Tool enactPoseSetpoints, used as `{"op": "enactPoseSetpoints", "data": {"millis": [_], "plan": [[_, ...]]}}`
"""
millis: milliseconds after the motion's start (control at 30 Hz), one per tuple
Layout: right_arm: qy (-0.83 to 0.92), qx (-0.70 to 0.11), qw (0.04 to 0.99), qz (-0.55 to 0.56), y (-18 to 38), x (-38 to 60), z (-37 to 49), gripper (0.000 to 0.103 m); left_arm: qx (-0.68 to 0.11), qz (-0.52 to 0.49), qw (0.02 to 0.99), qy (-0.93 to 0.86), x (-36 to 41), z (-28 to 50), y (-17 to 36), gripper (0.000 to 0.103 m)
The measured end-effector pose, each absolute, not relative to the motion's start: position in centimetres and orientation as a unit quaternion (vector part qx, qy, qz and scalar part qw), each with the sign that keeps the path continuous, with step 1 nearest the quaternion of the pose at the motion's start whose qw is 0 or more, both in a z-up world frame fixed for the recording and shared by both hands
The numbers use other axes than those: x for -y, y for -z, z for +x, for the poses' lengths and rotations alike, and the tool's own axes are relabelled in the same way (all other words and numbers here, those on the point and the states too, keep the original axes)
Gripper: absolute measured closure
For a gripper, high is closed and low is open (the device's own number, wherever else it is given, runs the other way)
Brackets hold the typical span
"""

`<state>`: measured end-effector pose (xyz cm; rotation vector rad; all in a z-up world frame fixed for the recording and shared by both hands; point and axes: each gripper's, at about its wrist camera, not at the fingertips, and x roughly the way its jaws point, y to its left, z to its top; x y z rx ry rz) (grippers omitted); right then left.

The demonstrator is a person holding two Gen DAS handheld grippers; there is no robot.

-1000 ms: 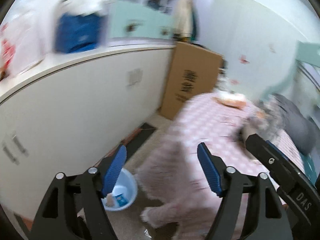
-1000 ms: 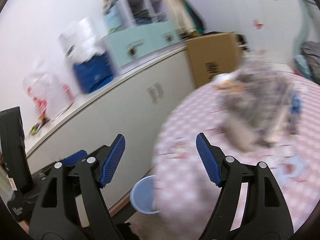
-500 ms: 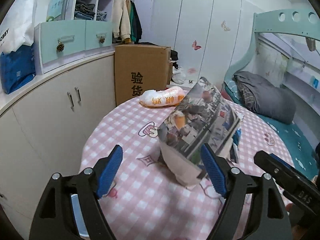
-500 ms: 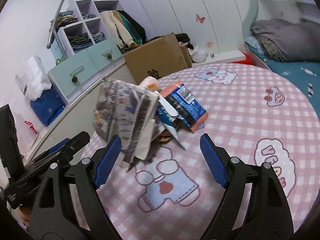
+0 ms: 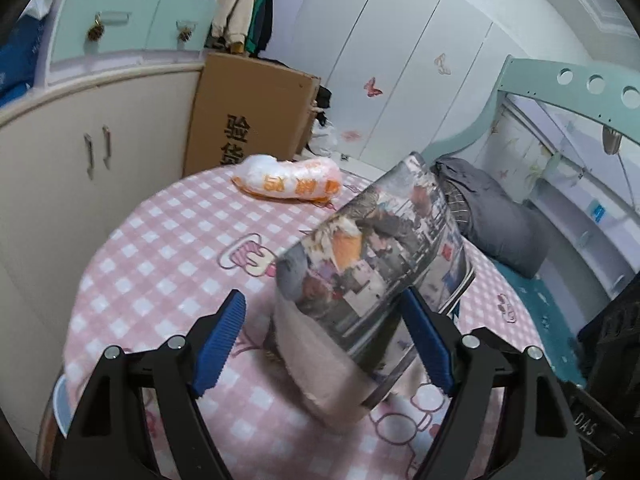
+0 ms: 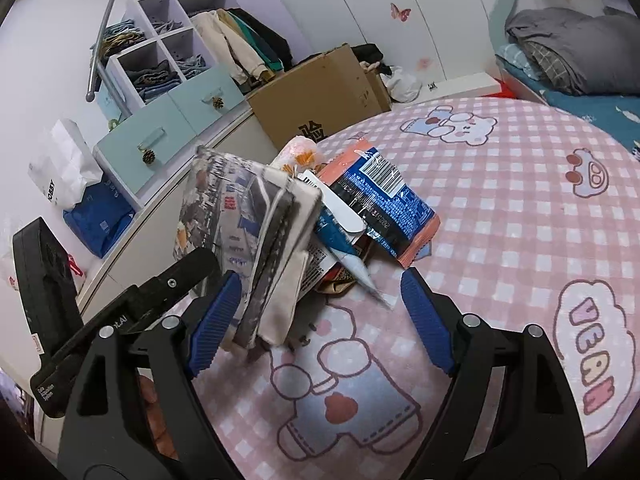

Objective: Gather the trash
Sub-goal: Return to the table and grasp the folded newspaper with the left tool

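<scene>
Pink gingham cloth covers the round table (image 6: 520, 208), where a printed paper bag (image 5: 372, 264) stands tilted at centre with snack wrappers (image 6: 380, 196) spilled at its mouth, toward three o'clock in the right wrist view. The left gripper (image 5: 324, 336) and right gripper (image 6: 316, 316) both gape wide and empty, the bag's edge between the jaws but unpinched. A white-and-orange plastic bag (image 5: 288, 180) lies at twelve o'clock. Best practice, arguably: steady the paper bag with the left, then pinch one wrapper squarely with the right.
</scene>
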<state>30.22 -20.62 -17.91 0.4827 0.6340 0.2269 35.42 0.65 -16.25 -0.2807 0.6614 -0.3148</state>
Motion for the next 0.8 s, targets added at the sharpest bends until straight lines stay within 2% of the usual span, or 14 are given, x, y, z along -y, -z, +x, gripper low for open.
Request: {"op": "enactPoseSetpoints", "data": {"millis": [167,233,367,500,800], "plan": [[-0.112,-0.321,0.908,0.245,18.1,20.4,31.0,0.022,-0.33,-0.138,0.918,0.169,-0.2,35.8,16.5,0.028],[-0.111,-0.324,0.907,0.247,18.2,20.3,31.1,0.022,-0.329,-0.138,0.917,0.179,0.1,35.5,16.3,0.038],[-0.11,-0.325,0.906,0.246,18.2,20.3,31.2,0.022,-0.324,-0.127,0.921,0.174,0.0,34.9,16.1,0.051],[-0.102,-0.322,0.91,0.239,18.1,20.0,30.8,0.022,-0.323,-0.134,0.92,0.175,-0.6,33.9,15.7,0.069],[-0.089,-0.312,0.922,0.211,18.0,19.4,28.0,0.022,-0.293,-0.153,0.922,0.201,-1.3,30.2,14.6,0.085]]}}
